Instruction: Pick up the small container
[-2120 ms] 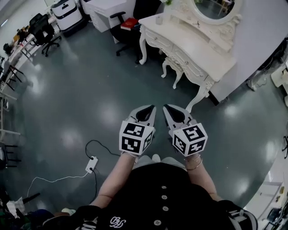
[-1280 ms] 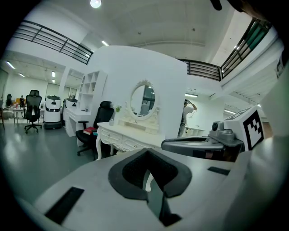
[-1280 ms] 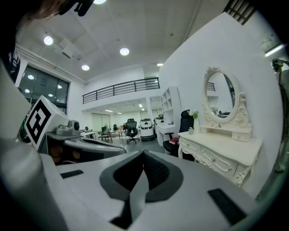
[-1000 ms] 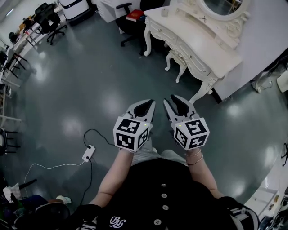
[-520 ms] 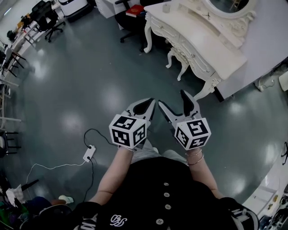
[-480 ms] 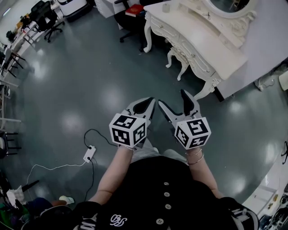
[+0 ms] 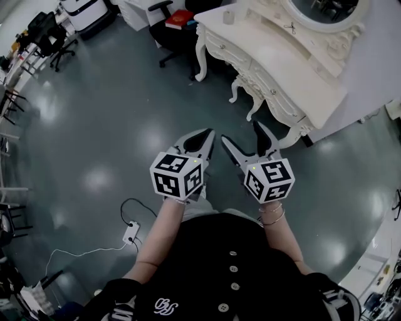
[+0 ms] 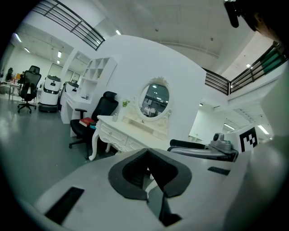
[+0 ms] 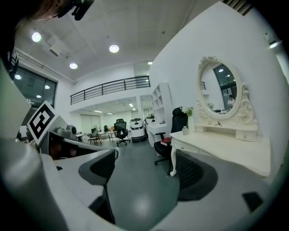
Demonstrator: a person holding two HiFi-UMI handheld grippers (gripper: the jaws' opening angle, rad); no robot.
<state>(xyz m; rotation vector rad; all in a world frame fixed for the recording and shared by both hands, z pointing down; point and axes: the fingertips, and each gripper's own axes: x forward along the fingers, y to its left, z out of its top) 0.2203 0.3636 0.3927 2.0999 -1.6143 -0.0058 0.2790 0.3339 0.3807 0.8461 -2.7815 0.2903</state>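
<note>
My left hand-held gripper (image 7: 199,135) is clenched, my right hand-held gripper (image 7: 243,133) released, both short of the desk (image 7: 294,69). If I rush in, I might topple the small container (image 7: 229,17) at its corner.

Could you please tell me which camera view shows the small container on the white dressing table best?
The head view: the small pale cylindrical container stands clear near the far corner of the ornate white dressing table. Both gripper views show it only as a tiny side-on speck at the table's end.
</note>
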